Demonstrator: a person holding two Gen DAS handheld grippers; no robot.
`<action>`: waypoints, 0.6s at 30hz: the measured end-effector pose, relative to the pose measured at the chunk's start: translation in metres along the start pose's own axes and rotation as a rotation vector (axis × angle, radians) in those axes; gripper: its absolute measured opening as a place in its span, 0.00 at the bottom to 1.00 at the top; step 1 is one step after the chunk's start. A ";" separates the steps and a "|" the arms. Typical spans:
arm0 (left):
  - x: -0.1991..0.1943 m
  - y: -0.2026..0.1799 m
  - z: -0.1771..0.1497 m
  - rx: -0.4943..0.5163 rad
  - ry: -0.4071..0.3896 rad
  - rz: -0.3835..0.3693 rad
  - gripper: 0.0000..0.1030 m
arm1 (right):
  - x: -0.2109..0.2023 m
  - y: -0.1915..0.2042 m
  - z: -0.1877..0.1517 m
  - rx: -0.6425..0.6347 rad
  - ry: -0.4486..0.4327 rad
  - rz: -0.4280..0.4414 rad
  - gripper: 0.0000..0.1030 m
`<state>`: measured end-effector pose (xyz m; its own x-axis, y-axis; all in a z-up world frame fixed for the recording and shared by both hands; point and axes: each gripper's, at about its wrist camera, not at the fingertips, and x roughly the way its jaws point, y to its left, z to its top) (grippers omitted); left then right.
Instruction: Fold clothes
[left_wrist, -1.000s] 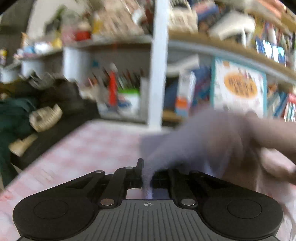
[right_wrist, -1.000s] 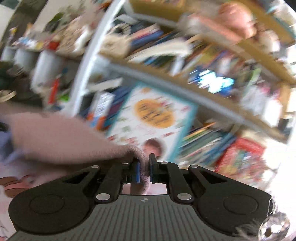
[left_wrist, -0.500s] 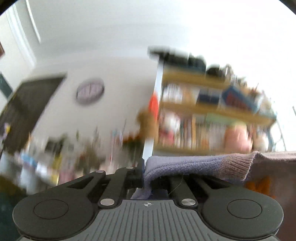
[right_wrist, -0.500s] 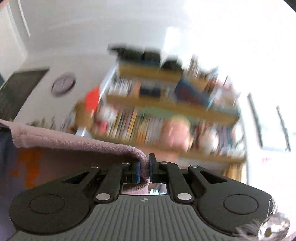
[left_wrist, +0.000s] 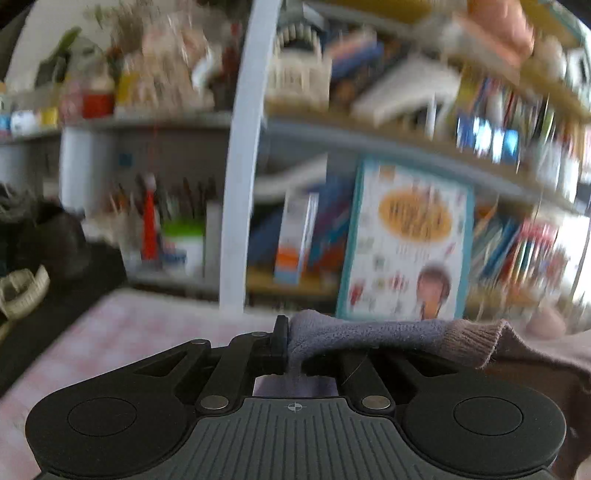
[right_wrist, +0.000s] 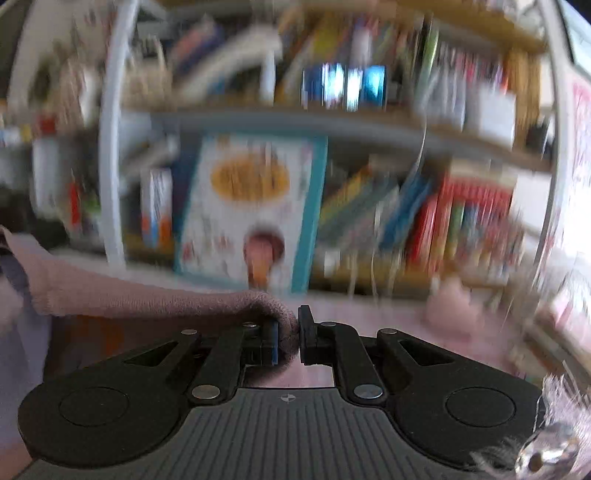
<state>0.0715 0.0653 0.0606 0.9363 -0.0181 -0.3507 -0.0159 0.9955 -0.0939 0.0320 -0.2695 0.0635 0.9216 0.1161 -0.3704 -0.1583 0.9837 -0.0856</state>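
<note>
A knit garment, lavender at one end (left_wrist: 369, 334) and pink with a ribbed edge at the other (right_wrist: 147, 295), hangs stretched between my two grippers above the pink checked table (left_wrist: 129, 332). My left gripper (left_wrist: 295, 347) has the lavender edge between its jaws, which are opening. The cloth drapes over and hides its right finger. In the right wrist view my right gripper (right_wrist: 288, 332) is shut on a bunched pink fold. The rest of the garment drops out of sight below both grippers.
A crowded bookshelf fills the back, with a large teal-framed picture book (left_wrist: 406, 240) and a white upright post (left_wrist: 240, 184). A dark heap with a woven strap (left_wrist: 44, 240) lies at the left. A blurred pink lump (right_wrist: 450, 310) sits on the table (right_wrist: 369, 317) to the right.
Half a second ago both cameras were swung up toward the ceiling and upper shelves. Now they have come back down to the lower shelf and table, with the garment still between both grippers.
</note>
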 end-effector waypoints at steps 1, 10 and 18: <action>0.005 -0.004 -0.003 0.020 0.012 0.010 0.13 | 0.010 0.001 -0.007 -0.007 0.019 -0.013 0.09; -0.006 -0.005 -0.007 0.071 0.081 -0.069 0.77 | 0.107 -0.028 -0.016 0.080 0.187 -0.067 0.09; -0.057 -0.013 -0.032 0.163 0.139 -0.140 0.77 | 0.157 -0.037 -0.024 -0.029 0.275 -0.158 0.19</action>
<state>0.0068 0.0498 0.0519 0.8681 -0.1586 -0.4703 0.1783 0.9840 -0.0028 0.1742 -0.2912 -0.0132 0.8060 -0.0830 -0.5861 -0.0345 0.9818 -0.1866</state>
